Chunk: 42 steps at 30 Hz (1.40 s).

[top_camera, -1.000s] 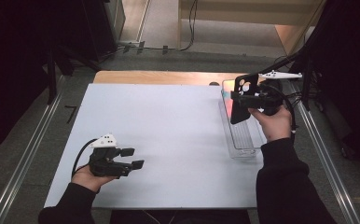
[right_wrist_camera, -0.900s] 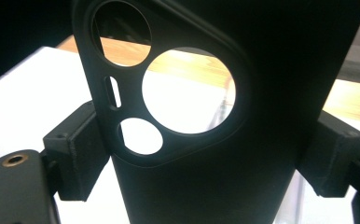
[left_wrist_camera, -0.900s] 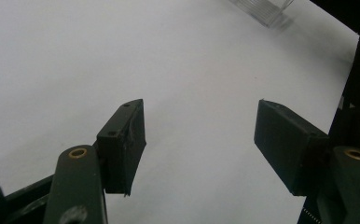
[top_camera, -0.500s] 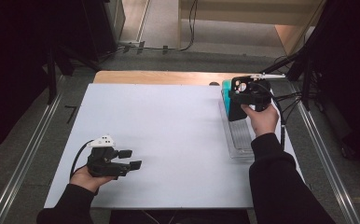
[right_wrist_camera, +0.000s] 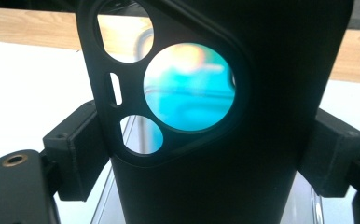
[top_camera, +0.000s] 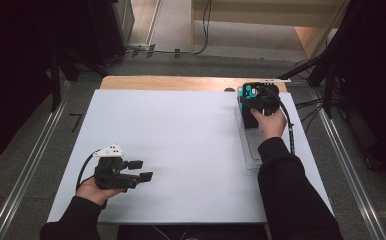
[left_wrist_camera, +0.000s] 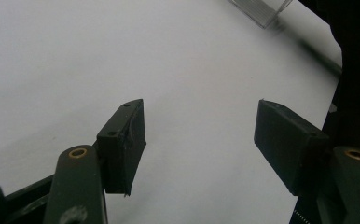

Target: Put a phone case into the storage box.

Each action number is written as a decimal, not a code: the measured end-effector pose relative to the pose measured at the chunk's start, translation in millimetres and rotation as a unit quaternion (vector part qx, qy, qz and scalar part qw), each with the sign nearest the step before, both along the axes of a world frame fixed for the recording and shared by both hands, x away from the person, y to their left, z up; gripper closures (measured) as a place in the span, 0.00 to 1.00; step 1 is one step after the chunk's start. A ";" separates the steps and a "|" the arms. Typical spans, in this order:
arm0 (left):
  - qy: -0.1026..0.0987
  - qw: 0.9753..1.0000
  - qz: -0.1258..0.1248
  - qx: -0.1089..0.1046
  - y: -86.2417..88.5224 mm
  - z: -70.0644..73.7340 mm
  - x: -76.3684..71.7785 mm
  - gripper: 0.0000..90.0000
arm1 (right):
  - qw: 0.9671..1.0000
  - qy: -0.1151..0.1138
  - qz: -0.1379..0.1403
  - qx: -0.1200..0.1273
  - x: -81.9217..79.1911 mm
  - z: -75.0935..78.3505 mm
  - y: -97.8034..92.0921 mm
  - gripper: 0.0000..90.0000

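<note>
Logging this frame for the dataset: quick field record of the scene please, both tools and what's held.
left tool: open, holds nothing, low over the white table
right tool: shut on a black phone case with camera cutouts
right tool location: far right of table, above a clear tray
teal item: seen at the tray's far end; identity unclear

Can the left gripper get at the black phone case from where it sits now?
Probably not. The left gripper lies open at the near left of the white table, while the black phone case is clamped in the right gripper over the clear tray at the far right.
</note>
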State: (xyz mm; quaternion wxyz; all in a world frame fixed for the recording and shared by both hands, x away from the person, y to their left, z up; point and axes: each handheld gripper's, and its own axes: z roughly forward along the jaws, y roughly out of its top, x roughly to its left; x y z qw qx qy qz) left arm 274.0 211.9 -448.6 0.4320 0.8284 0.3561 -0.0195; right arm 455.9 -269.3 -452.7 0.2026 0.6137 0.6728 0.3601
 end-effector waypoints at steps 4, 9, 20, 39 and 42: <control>-0.002 1.000 -0.002 0.002 -0.7 0.0 0.0 0.38 | 1.000 0.000 -0.006 -0.008 6.8 -0.6 1.3 0.14; 0.000 1.000 -0.004 0.004 -1.1 -1.4 0.1 0.38 | 1.000 0.012 -0.004 -0.010 14.3 -3.0 3.4 0.13; 0.002 1.000 -0.008 -0.014 -0.3 -1.1 0.0 0.38 | 1.000 0.016 -0.002 -0.001 17.2 -5.3 0.7 0.01; 0.005 1.000 0.002 -0.007 2.9 -1.4 2.1 0.38 | 0.995 0.020 0.096 0.021 -24.9 39.7 26.5 0.07; 0.007 1.000 0.005 -0.005 4.2 -1.2 2.3 0.38 | 0.993 0.017 0.116 0.029 -33.7 43.0 34.1 0.23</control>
